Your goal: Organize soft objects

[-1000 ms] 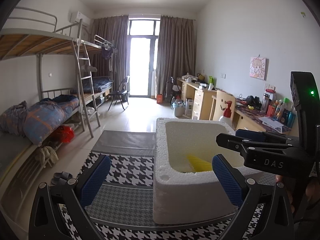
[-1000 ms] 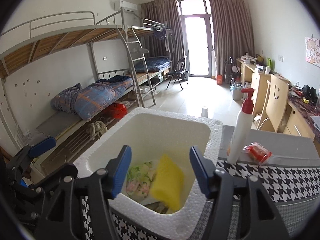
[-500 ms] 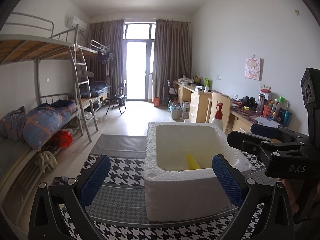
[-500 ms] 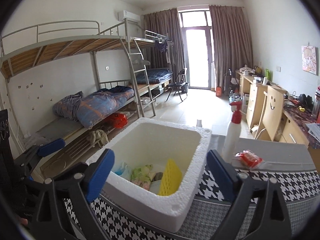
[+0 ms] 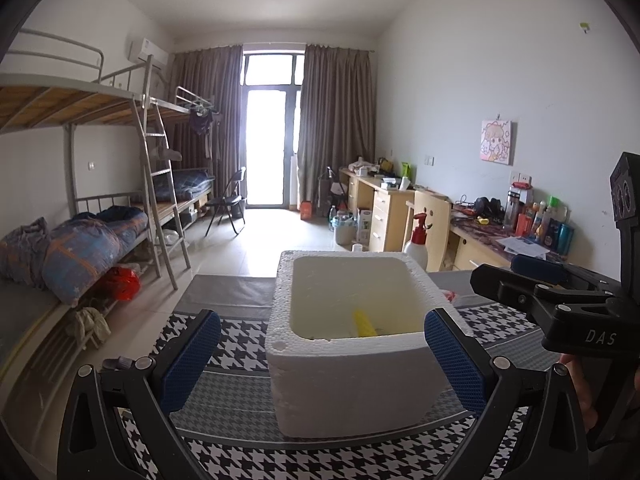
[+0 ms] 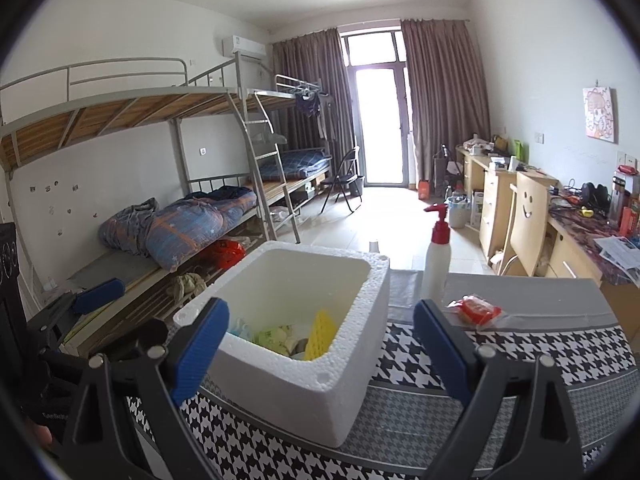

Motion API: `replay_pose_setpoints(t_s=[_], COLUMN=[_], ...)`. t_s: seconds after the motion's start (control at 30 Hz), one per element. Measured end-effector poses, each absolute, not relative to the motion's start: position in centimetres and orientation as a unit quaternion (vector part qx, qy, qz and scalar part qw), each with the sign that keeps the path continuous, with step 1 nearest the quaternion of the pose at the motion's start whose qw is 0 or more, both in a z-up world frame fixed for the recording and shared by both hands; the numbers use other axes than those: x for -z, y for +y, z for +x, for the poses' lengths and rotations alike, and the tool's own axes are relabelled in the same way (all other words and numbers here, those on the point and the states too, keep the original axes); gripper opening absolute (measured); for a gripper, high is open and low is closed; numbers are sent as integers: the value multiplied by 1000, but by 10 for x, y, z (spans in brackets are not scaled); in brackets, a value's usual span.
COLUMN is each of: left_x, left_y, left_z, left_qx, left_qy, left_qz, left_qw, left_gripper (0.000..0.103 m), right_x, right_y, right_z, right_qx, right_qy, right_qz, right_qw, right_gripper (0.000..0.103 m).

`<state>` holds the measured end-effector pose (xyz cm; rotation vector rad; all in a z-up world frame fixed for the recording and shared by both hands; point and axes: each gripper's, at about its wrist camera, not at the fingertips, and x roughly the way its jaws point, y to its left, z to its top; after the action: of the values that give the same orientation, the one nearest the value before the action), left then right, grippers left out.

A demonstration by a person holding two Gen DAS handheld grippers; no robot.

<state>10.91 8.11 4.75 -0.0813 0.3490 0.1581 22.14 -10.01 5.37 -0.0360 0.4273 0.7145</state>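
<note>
While both blue-padded black grippers, left (image 5: pixel 322 364) and right (image 6: pixel 320 354), hang spread wide and empty, the white rectangular styrofoam box (image 6: pixel 316 380) sits just beyond them on the black-and-white houndstooth table mat (image 6: pixel 520 356). Inside stands a yellow ridged sponge (image 6: pixel 320 334) beside pale green floral cloth (image 6: pixel 276 336), and to the right, outside the box, stand a red-capped white pump bottle (image 6: pixel 437 258) and a red plastic-wrapped packet (image 6: pixel 476 310).

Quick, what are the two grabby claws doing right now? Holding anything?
Left gripper: open, holding nothing.
Right gripper: open, holding nothing.
</note>
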Motion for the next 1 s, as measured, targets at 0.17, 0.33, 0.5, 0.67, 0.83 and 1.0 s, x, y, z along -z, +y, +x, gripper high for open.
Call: replay_pose_setpoints(t_s=[0.17, 0.33, 0.5, 0.67, 0.83, 1.0], left_x=[-51, -53, -55, -56, -57, -57], left_y=[74, 70, 67, 60, 57, 55], left_z=[106, 101, 98, 93, 88, 83], left_qx=[-72, -66, -63, -58, -54, -52], left_qy=[168, 163, 162, 157, 149, 141], left_qz=[-36, -35, -35, -32, -35, -34], left_qw=[982, 984, 984, 985, 987, 988], left_gripper=[102, 102, 102, 102, 102, 102], right_x=[-54, -55, -56, -55, -54, -55], right_y=[-109, -115, -120, -126, -133, -139], right_z=[217, 210, 207, 200, 195, 186], right_qx=[-341, -334, -328, -324, -319, -317], right_qy=[204, 195, 192, 189, 185, 176], right_qz=[-16, -19, -16, -16, -15, -13], right_qw=[918, 922, 925, 927, 929, 932], right_gripper=[96, 96, 96, 96, 96, 96])
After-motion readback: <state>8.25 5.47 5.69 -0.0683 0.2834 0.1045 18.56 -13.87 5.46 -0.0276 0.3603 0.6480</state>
